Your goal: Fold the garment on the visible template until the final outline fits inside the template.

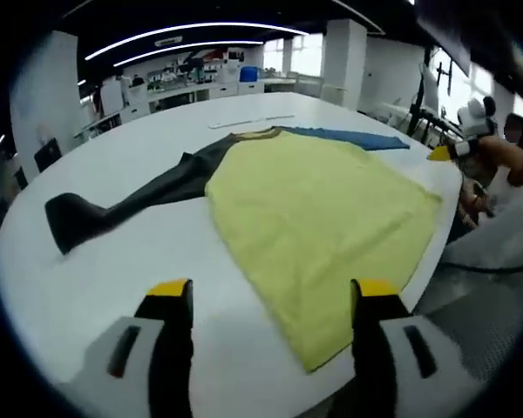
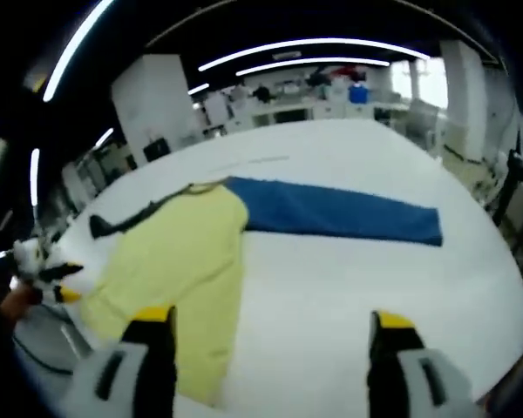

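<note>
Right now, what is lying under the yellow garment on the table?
The yellow garment covers part of a dark sleeve and one end of a blue sleeve, which stick out from beneath it. Anything else underneath is hidden.

Left claw (image 1: 275, 305) jaws spread wide, empty, right claw (image 2: 272, 335) likewise agape, empty

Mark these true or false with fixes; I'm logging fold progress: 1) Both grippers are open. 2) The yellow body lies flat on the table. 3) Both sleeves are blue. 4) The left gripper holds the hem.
1) True: left gripper and right gripper are open, empty.
2) True: the yellow body lies spread on the white table.
3) False: one sleeve is blue, the other dark.
4) False: it holds nothing.
</note>
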`<state>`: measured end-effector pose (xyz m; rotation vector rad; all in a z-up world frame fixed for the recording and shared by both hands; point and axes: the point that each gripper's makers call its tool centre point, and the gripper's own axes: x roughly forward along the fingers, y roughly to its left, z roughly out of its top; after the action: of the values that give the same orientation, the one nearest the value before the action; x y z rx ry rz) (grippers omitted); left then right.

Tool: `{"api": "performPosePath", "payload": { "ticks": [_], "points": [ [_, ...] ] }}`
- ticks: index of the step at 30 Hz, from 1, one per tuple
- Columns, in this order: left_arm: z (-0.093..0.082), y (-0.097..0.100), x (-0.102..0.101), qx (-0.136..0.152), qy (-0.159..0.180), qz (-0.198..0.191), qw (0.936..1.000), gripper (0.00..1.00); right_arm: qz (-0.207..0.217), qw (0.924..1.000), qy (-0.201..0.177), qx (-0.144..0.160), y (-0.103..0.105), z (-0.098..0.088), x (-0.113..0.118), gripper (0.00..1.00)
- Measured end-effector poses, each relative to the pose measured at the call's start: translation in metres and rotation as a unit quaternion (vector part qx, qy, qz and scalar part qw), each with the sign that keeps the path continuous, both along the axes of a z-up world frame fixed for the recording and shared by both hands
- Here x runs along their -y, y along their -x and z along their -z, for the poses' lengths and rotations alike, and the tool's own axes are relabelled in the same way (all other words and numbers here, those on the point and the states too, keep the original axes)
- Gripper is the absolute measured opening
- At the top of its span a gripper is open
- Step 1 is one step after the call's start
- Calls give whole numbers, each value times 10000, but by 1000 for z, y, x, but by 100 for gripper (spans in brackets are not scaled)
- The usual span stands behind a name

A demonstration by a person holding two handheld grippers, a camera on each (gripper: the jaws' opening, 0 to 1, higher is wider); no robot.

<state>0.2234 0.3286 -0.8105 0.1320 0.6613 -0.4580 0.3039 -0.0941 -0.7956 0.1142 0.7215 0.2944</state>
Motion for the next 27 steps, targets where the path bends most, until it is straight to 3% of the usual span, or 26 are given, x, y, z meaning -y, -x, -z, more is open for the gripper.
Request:
{"api": "performPosePath", "payload": {
  "ticks": [6,13,21,27],
  "points": [
    [-1,-2,6,49,-40,76,10000,87,316,9993,-177,89,-29,-5,36,89],
    [-5,-9,0,223,-41,-55,9997,99,701,9965,415,197,-60,-4,89,83],
    [-3,-11,-6,240,-121,-190,9995,99,906,9940,572,197,-83,9,120,68],
    [-13,-17,-8,519,-59,-272,9983,99,1191,9897,797,20,-98,25,148,48]
  ]
}}
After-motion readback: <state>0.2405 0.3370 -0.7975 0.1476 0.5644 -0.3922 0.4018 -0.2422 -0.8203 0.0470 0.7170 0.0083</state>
